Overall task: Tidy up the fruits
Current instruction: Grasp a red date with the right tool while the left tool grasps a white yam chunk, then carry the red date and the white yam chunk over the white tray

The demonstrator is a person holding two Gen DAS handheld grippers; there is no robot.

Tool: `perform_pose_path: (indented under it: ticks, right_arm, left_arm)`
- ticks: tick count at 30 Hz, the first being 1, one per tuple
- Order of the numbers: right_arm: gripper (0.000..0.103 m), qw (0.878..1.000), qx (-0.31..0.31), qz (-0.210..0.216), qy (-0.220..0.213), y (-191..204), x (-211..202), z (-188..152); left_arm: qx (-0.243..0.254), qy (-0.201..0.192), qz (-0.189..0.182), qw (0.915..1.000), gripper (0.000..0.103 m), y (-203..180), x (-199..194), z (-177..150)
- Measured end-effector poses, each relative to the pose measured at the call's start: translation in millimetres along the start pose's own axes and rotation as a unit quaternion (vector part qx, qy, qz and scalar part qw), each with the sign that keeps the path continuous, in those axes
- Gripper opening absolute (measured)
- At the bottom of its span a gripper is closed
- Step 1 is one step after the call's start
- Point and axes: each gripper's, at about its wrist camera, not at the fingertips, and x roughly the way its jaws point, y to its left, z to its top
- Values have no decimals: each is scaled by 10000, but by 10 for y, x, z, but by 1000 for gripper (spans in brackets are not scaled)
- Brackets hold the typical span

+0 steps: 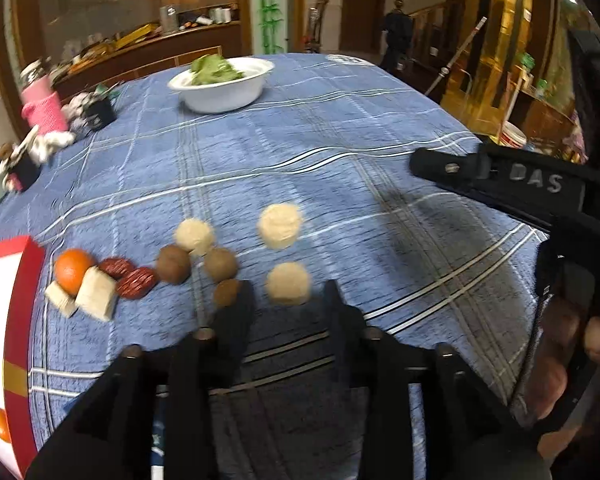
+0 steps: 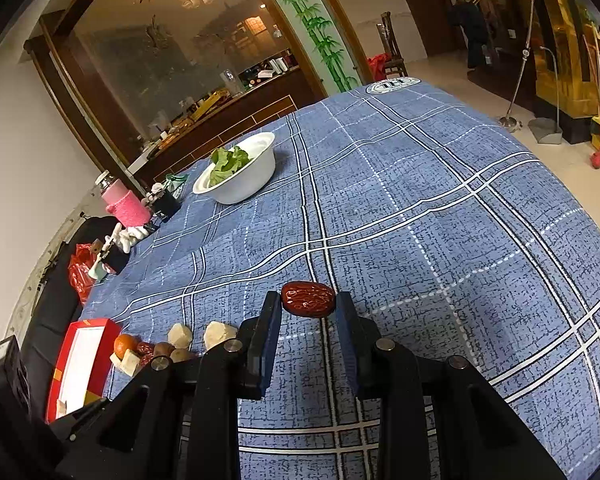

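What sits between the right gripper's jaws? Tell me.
A red date, seen in the right wrist view, lies at the fingertips of the right gripper. The jaws flank it; contact is unclear. Under it is the blue tablecloth.

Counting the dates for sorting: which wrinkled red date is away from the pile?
The wrinkled red date between the right gripper fingers lies alone on the blue plaid cloth; the other two dates sit beside the orange.

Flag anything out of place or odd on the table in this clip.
One red date sits alone between the right gripper fingers, apart from the heap by the red box, where two more dates lie with the orange. Whether it is pinched or just lying there is unclear. Nothing looks spilled or damaged.
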Motion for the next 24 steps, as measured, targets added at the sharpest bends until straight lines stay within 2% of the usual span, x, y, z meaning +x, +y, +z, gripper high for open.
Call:
perform_pose_path:
  ticks: [2, 3, 5, 6, 7, 8, 9, 10, 12, 17, 24]
  right_arm:
    - [29, 10000, -1, 11, 3, 0, -3, -1]
    - [29, 10000, 1, 21, 2, -1, -6, 0]
    - [29, 10000, 14, 34, 1, -8, -11, 2]
    - [29, 10000, 22, 44, -2, -11, -14, 4]
    - [29, 10000, 23, 53, -3, -9, -13, 5]
    - [29, 10000, 21, 61, 0, -10, -12, 4]
    - [29, 10000, 20, 71, 4, -10, -13, 3]
    - [29, 10000, 19, 78, 2, -8, -15, 4]
    - [29, 10000, 2, 83, -3, -4, -19, 4]
    - [29, 10000, -5, 40, -4, 1, -19, -6]
    - [29, 9998, -173, 10, -42, 72, -14, -28]
  left_arm:
    - [187, -195, 93, 9996, 55, -110, -7, 39]
    - [234, -223, 159, 9994, 55, -137, 9, 44]
    - [165, -92, 61, 9998, 54, -136, 106, 66]
    - [110, 7, 81, 9999, 43, -117, 153, 63]
    - [99, 14, 234, 9997, 38, -111, 177, 46]
    - [141, -6, 442, 9989, 28, -92, 198, 34]
    - [136, 17, 492, 9987, 20, -66, 210, 31]
    - [78, 23, 511, 9987, 18, -28, 212, 31]
    - [-113, 62, 302, 9995, 17, 62, 192, 35]
    - [-76, -146, 148, 9998, 16, 94, -25, -75]
    - [-290, -514, 137, 9982, 16, 344, -465, -307]
